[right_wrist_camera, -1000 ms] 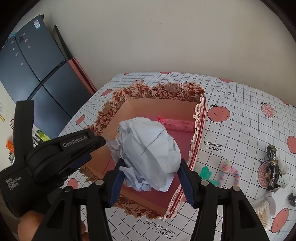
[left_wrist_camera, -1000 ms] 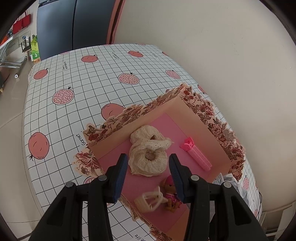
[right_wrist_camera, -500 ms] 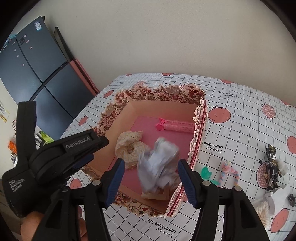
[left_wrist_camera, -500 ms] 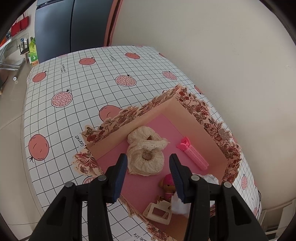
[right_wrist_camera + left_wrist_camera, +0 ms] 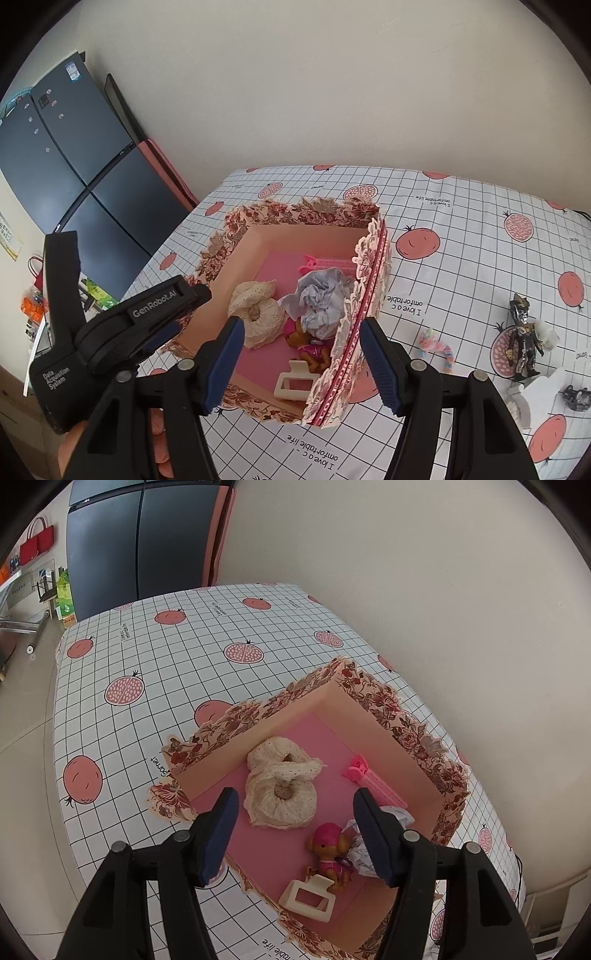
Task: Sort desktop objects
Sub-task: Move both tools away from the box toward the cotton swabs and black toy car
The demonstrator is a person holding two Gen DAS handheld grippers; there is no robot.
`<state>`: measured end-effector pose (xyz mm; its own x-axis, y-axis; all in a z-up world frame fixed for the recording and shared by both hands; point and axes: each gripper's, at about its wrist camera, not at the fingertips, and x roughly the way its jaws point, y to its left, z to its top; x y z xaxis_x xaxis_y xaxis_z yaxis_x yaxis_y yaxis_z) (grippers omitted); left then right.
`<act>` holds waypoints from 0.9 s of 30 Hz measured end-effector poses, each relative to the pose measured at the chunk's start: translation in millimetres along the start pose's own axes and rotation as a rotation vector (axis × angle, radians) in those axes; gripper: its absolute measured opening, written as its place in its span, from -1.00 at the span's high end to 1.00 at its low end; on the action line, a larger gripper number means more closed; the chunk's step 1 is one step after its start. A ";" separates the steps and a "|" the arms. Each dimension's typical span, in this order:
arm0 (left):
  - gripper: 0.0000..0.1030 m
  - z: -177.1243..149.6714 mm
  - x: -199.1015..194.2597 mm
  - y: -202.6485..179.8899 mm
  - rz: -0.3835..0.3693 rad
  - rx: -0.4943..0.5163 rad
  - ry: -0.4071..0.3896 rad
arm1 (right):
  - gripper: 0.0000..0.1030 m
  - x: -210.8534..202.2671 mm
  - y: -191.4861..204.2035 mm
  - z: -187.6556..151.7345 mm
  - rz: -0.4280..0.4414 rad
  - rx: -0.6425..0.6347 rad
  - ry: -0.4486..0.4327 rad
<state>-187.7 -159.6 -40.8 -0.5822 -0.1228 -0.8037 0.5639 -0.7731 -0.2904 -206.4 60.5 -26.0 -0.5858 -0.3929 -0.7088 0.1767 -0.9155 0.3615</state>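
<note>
Grippers, 2, both held above the floral box (image 5: 325, 212). We hold the right gripper (image 5: 301, 363) over the box's near corner, fingers spread wide, nothing between them. Our left gripper (image 5: 295, 836) hovers over the box floor, likewise wide apart and empty. Box contents, 5: crumpled paper ball (image 5: 319, 301), lace scrunchie (image 5: 280, 788), pink comb (image 5: 375, 784), toy dog (image 5: 330, 853), cream hair clip (image 5: 308, 899). On the left view, the paper ball is mostly hidden behind a finger. Outside, on the tablecloth (image 5: 461, 266): dark figurine (image 5: 522, 341), pastel braid (image 5: 437, 349); items at the right edge are hard to make out.
</note>
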 end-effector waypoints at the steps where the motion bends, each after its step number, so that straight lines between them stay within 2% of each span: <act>1: -0.29 -1.4 -1.9 -2.8 0.000 0.006 -0.003 | -0.37 -3.5 -4.1 1.0 -0.002 0.010 -0.005; 3: -0.37 -4.9 -6.0 -10.0 -0.007 0.025 -0.010 | -0.42 -11.0 -12.4 2.9 -0.009 0.027 -0.016; 5: -0.40 -8.5 -10.3 -17.9 -0.011 0.047 -0.018 | -0.55 -19.3 -19.6 4.5 -0.019 0.044 -0.032; 10: -0.43 -19.1 -20.2 -37.7 -0.022 0.095 -0.032 | -0.60 -41.2 -39.5 9.5 -0.032 0.071 -0.062; 12: -0.44 -23.2 -23.1 -44.1 -0.025 0.113 -0.033 | -0.68 -49.3 -46.7 10.4 -0.043 0.077 -0.071; 14: -0.44 -28.1 -26.9 -50.1 -0.026 0.126 -0.036 | -0.88 -57.6 -55.2 10.9 -0.054 0.093 -0.085; 20: -0.45 -43.7 -37.3 -71.4 -0.033 0.182 -0.050 | -0.99 -81.2 -77.9 11.2 -0.064 0.139 -0.121; 27: -0.46 -64.9 -47.8 -99.8 -0.047 0.259 -0.061 | -1.00 -105.2 -103.8 8.6 -0.117 0.165 -0.146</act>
<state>-178.2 -36.1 -7.1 -0.6432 -0.1142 -0.7571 0.3715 -0.9112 -0.1781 -169.8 197.6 16.3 -0.7050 -0.2576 -0.6608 -0.0237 -0.9226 0.3850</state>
